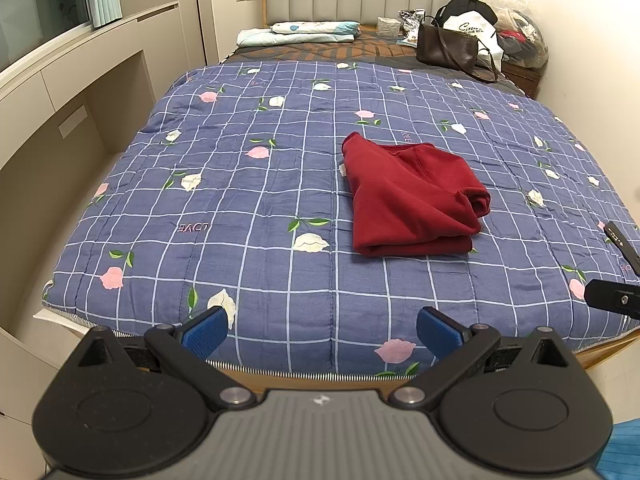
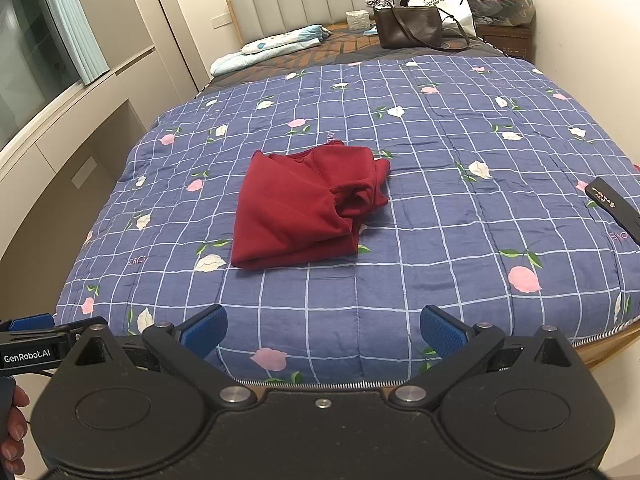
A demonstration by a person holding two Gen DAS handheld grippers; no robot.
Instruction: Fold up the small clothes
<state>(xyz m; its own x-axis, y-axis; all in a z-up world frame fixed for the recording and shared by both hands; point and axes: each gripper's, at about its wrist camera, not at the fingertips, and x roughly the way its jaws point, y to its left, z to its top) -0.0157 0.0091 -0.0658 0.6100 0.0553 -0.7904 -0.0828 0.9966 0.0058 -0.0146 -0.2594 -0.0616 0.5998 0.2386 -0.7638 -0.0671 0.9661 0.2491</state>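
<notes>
A dark red garment (image 1: 408, 196) (image 2: 304, 208) lies folded into a compact bundle on the blue checked floral quilt (image 1: 256, 208) (image 2: 440, 216), a rolled sleeve showing at its right side. My left gripper (image 1: 322, 328) hovers open over the quilt's near edge, well short of the garment, nothing between its blue pads (image 1: 206, 330). My right gripper (image 2: 323, 328) is likewise open and empty above the near edge, the garment ahead and slightly left of it. In the right wrist view the left gripper's tip (image 2: 32, 326) shows at the far left, with a hand (image 2: 14, 424) holding it.
A black remote (image 2: 614, 208) (image 1: 620, 240) lies near the quilt's right edge. At the headboard sit a folded light blanket (image 1: 296, 32), a brown handbag (image 1: 452, 50) (image 2: 412, 26), a white bag and plastic bags of clothes. Cabinets (image 1: 48, 120) run along the left; a wall on the right.
</notes>
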